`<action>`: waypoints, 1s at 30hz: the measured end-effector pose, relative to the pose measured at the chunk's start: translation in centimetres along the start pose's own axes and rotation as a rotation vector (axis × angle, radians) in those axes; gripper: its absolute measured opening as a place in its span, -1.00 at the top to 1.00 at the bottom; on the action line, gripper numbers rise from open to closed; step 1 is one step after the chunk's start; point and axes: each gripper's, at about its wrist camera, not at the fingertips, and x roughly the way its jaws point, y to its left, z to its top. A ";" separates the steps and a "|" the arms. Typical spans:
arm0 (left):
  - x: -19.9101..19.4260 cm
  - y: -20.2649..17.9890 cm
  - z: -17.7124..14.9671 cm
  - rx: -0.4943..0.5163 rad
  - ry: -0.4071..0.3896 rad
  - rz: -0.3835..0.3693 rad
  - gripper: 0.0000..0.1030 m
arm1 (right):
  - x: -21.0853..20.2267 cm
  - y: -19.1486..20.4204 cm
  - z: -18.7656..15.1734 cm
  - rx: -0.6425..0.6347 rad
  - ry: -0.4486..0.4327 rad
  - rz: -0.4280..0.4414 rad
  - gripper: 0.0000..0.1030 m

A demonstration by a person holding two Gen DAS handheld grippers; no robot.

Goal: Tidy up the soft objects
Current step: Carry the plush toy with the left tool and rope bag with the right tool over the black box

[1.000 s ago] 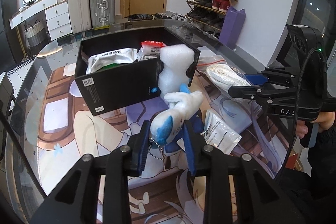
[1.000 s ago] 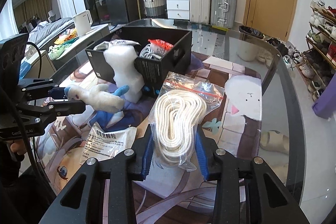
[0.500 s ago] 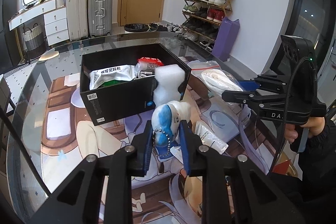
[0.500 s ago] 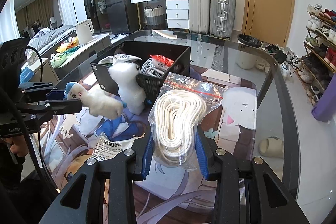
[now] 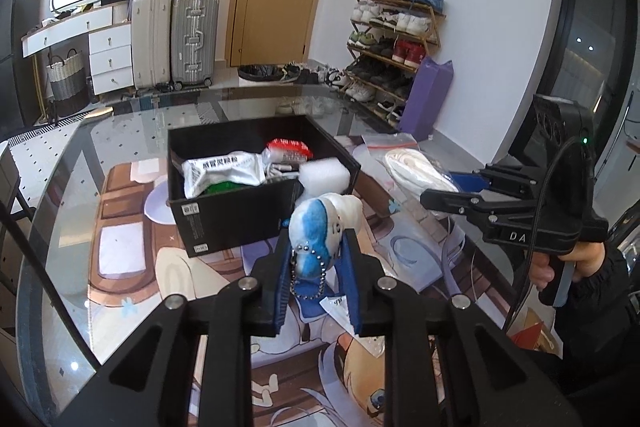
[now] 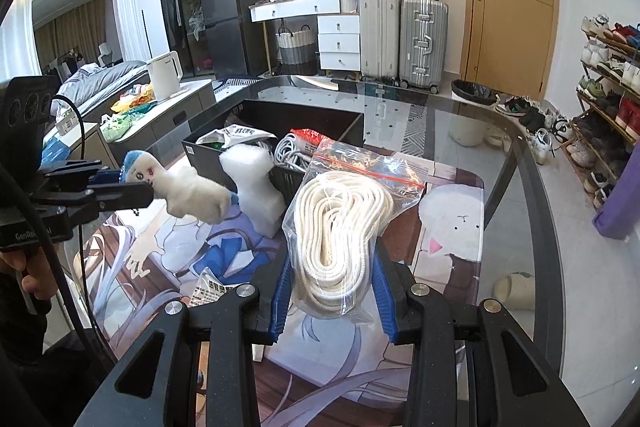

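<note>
My left gripper [image 5: 318,279] is shut on a small white-and-blue plush toy [image 5: 320,227] with a ball chain and holds it in the air in front of the black box [image 5: 236,215]; the toy also shows in the right wrist view [image 6: 180,187]. My right gripper [image 6: 332,303] is shut on a clear zip bag of white rope [image 6: 344,219], lifted above the mat, to the right of the box [image 6: 288,179]. The box holds a silver pouch [image 5: 224,171], a red packet [image 5: 288,149] and a coil of cord. A white foam block [image 6: 256,187] leans against the box's near corner.
A printed mat [image 5: 132,267] covers the glass table [image 5: 120,131]. A silver sachet [image 6: 212,291] lies on the mat below the toy. Beyond the table stand suitcases [image 5: 192,39], a shoe rack [image 5: 396,35] and a door.
Both grippers have risen. The left one lifted the plush toy off the mat and turned it upright. The bag of rope has come up higher with the right gripper.
</note>
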 end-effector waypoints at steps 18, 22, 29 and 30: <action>-2.0 1.6 2.0 -0.044 -0.107 0.070 0.59 | -1.2 1.8 1.9 -0.015 -0.067 0.026 0.29; -2.3 1.8 2.6 -0.052 -0.131 0.075 0.59 | -1.0 2.3 2.8 -0.031 -0.071 0.030 0.29; -2.0 2.5 4.1 -0.060 -0.154 0.099 0.59 | -0.7 2.7 4.4 -0.050 -0.081 0.034 0.29; -1.8 2.7 4.3 -0.065 -0.155 0.103 0.59 | -0.6 2.8 4.6 -0.052 -0.082 0.037 0.29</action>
